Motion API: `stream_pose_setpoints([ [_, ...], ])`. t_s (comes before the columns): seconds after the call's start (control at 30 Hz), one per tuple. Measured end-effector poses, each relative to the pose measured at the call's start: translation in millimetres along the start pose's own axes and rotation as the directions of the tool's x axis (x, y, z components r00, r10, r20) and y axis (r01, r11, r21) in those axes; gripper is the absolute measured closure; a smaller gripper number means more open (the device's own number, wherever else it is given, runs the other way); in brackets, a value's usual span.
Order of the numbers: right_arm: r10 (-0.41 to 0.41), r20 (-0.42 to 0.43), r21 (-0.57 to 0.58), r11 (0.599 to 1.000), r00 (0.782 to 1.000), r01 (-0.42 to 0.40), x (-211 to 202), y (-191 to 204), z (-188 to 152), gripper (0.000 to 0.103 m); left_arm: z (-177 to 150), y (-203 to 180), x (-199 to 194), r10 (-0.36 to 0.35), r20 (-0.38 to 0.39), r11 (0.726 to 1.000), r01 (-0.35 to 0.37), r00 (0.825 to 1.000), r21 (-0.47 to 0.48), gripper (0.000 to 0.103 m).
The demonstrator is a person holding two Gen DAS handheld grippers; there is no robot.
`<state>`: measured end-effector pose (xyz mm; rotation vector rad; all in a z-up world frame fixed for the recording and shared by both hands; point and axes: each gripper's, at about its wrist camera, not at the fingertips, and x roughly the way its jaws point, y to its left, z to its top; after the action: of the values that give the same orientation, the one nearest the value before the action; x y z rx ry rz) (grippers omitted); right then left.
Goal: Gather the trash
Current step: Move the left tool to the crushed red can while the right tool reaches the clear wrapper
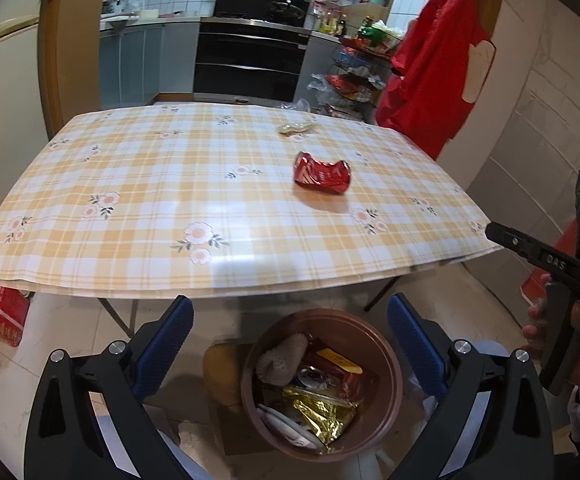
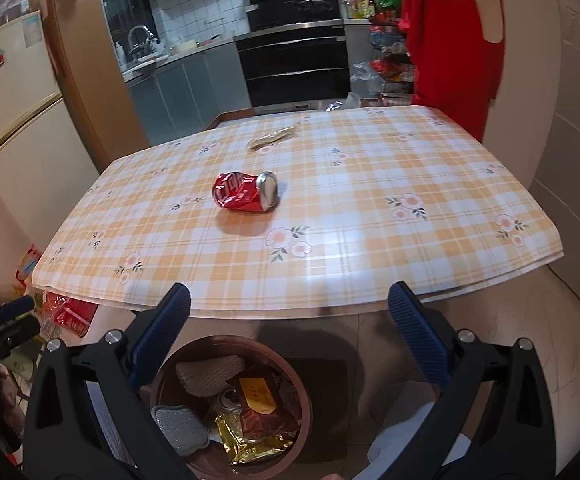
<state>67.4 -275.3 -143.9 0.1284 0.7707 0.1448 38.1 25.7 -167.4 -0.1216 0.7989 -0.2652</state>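
Kitchen cabinets and a black oven (image 1: 250, 56) stand behind the worktop (image 1: 150, 184), whose orange checked cloth carries a crushed red can (image 1: 322, 176) near its middle and a small clear wrapper (image 1: 296, 128) further back toward the far edge. Below the near edge a brown bin (image 1: 390, 392) sits on the floor, holding a gold foil packet (image 1: 322, 412), a red packet and other scraps. Both the left hand-held gripper (image 1: 290, 344) and the right hand-held gripper (image 2: 290, 332) hang above the bin with jaws spread wide, nothing between them.
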Motion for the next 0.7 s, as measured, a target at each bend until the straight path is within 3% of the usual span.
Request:
stream_pose_setpoints([
  [0.43, 0.038, -0.033, 0.001, 0.999, 0.999, -0.038, 40, -8, 27, 0.005, 43, 8, 42, 0.021, -0.021, 1.000, -0.020, 1.000, 0.022, 0.008],
  [0.5, 0.055, -0.063, 0.001, 0.998, 0.996, -0.055, 51, -12, 33, 0.005, 56, 5, 61, 0.013, -0.031, 0.999, -0.012, 0.999, 0.036, 0.008],
  [0.7, 0.006, -0.085, 0.016, 1.000, 0.996, -0.004, 87, -32, 57, 0.006, 100, -6, 125, -0.024, -0.054, 0.998, 0.027, 0.998, 0.063, 0.008],
])
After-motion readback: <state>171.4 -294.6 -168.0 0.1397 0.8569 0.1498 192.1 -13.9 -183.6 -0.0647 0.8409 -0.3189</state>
